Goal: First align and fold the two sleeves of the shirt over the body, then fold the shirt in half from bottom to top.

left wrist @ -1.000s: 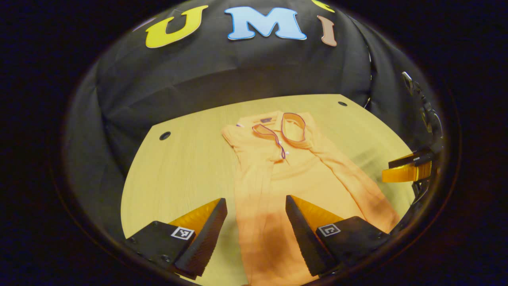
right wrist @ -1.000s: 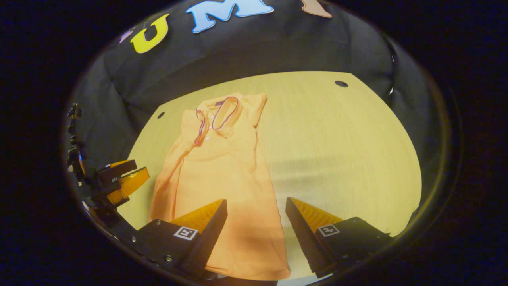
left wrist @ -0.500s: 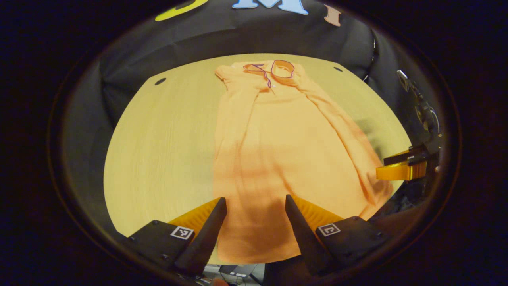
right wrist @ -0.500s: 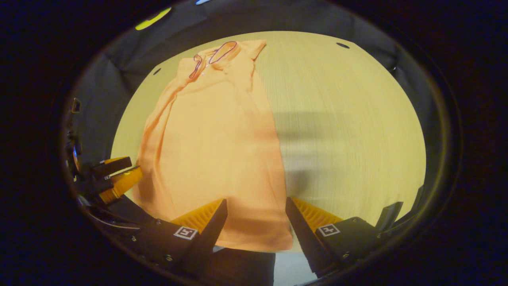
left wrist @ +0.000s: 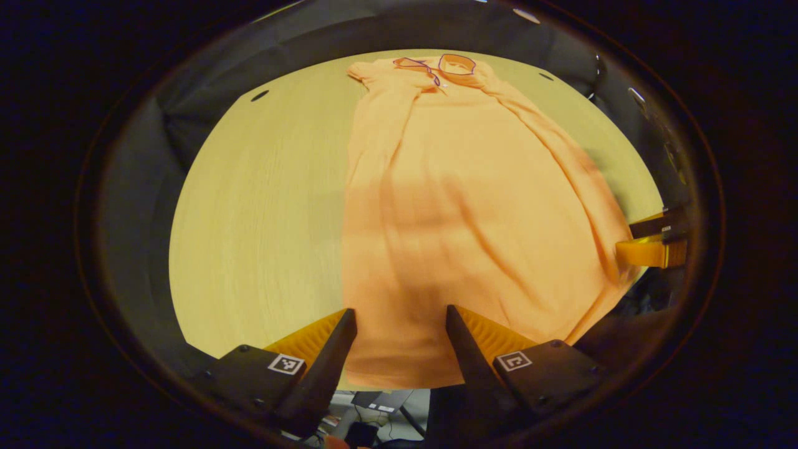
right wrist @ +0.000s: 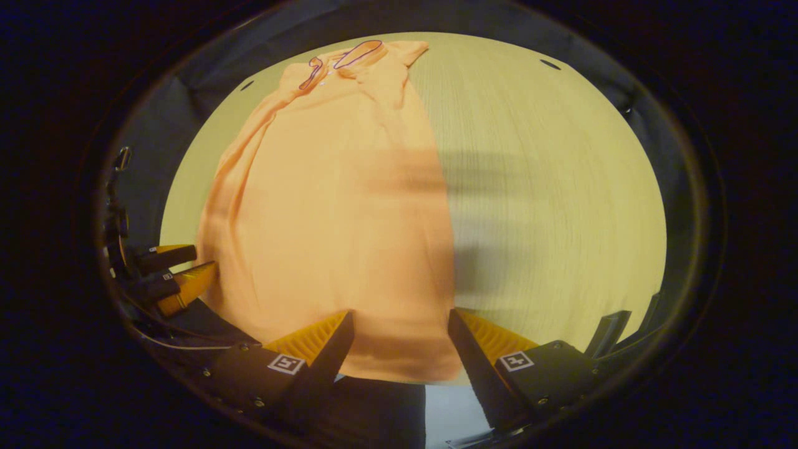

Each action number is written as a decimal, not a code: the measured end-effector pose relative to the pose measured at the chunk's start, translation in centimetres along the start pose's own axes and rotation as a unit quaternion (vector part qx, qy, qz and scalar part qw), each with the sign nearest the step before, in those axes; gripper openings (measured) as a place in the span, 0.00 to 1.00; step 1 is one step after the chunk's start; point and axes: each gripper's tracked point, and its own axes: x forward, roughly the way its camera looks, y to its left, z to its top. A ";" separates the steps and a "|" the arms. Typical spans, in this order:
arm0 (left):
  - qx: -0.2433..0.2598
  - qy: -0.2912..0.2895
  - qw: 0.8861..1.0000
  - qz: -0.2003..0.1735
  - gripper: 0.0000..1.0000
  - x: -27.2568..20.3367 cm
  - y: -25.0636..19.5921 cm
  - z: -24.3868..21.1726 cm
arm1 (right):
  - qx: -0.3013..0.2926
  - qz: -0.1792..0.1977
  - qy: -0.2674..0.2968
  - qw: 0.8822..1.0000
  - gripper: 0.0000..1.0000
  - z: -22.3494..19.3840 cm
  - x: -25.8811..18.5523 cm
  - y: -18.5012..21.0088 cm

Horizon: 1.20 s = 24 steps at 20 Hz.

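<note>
A pale wooden worktop (left wrist: 262,206) with rounded edges carries a long orange polo shirt (left wrist: 461,212) lying flat, collar at 12 o'clock and hem at 6 o'clock by the near edge, both sleeves folded over the body. In the left gripper view the left gripper (left wrist: 399,349) has its fingers spread wide over the hem, gripping nothing; the right gripper (right wrist: 399,349), equally spread and empty, is above the hem's other corner. Dark cloth walls the booth behind.

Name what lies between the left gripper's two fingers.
In the left gripper view, the open left gripper frames the orange polo shirt's bottom hem on the pale wooden table.
</note>
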 end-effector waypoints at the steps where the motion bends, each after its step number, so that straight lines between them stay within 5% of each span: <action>1: 0.001 0.004 1.000 0.000 0.96 0.0 0.0 -0.1 | -0.005 -0.006 0.004 1.000 0.97 -0.1 0.0 0.0; 5: -0.010 0.033 0.999 -0.011 0.95 0.1 -0.2 -0.3 | -0.047 -0.052 0.045 0.997 0.94 -0.5 0.5 -0.4; 13: -0.026 0.046 0.998 -0.018 0.96 0.2 -0.5 0.0 | -0.019 -0.066 0.074 0.995 0.97 -0.5 0.3 -0.3; 15: -0.023 0.034 0.999 -0.017 0.84 0.6 -0.4 0.7 | -0.011 -0.063 0.079 0.995 0.93 -0.5 0.3 0.0; 16: -0.020 0.035 0.999 -0.017 0.60 0.7 -0.6 0.7 | -0.005 -0.062 0.081 0.995 0.91 -0.4 0.4 0.2; 18: -0.009 0.028 0.999 -0.013 0.38 0.8 -0.7 1.1 | 0.007 -0.058 0.082 0.995 0.70 -0.1 0.5 0.7; 19: -0.002 0.025 1.000 -0.012 0.26 0.8 -0.8 1.2 | 0.012 -0.054 0.083 0.995 0.45 -0.3 0.6 0.9; 20: 0.004 0.028 1.000 -0.009 0.13 0.9 -0.7 1.1 | 0.018 -0.046 0.081 0.995 0.43 -0.2 0.5 1.3; 21: 0.008 0.029 0.999 -0.009 0.12 0.8 -0.6 1.1 | 0.020 -0.045 0.081 0.995 0.17 -0.3 0.6 1.4; 24: -0.007 0.024 1.000 -0.016 0.06 1.0 -0.8 1.4 | 0.036 -0.032 0.077 0.996 0.15 -0.2 0.4 1.5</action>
